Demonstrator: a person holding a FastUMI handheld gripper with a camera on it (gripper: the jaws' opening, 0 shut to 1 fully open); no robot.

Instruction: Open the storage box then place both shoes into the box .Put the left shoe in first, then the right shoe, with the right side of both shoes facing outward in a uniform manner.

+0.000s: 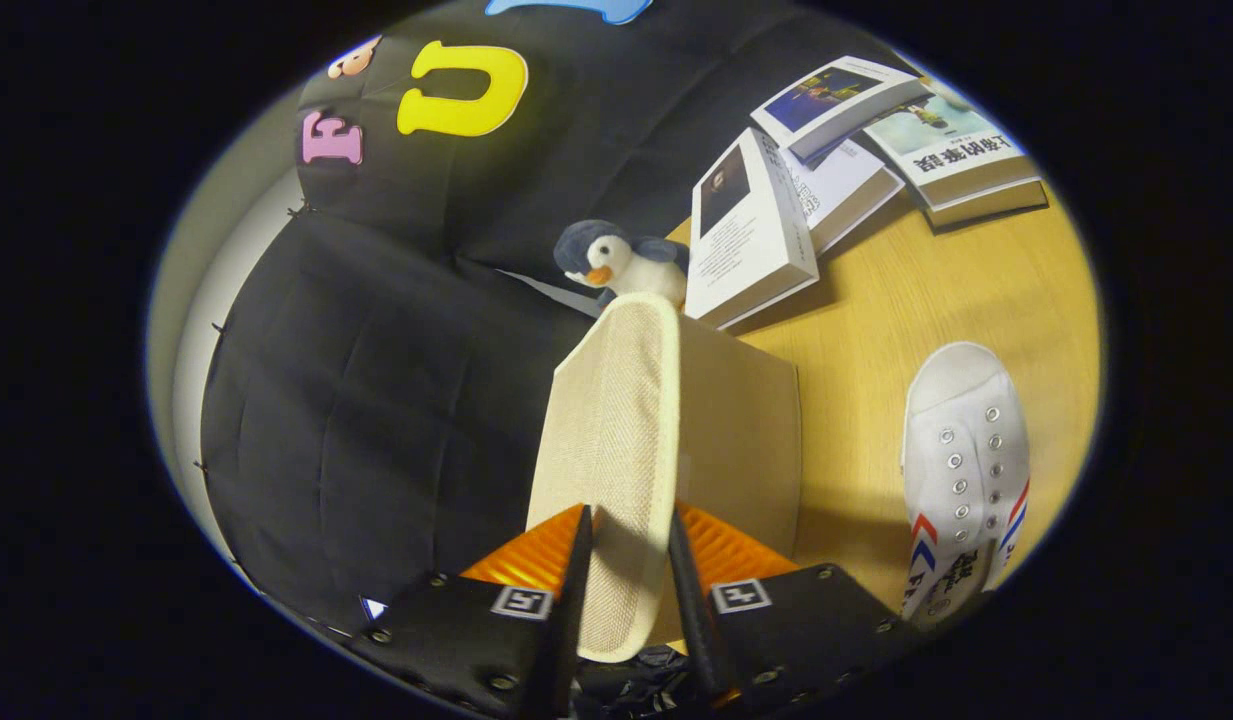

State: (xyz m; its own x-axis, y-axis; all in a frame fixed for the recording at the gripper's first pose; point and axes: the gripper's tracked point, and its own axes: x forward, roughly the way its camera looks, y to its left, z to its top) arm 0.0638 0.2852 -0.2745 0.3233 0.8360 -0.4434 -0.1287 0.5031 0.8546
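The fingers (626, 560) are closed on the beige fabric lid (611, 440) of the storage box (741, 430), which runs lengthwise away from them toward the upper middle of the frame. At lower right a white shoe (966, 470) lies on the wooden tabletop (876, 300), its toe pointing up-frame. Beyond the box sit a penguin toy (616, 262) and books (751, 235), with black cloth (376, 400) at left.

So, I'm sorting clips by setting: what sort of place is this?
Likely a staged tabletop booth: a wooden table with books against black cloth. The gripper clamps the storage box's lid.
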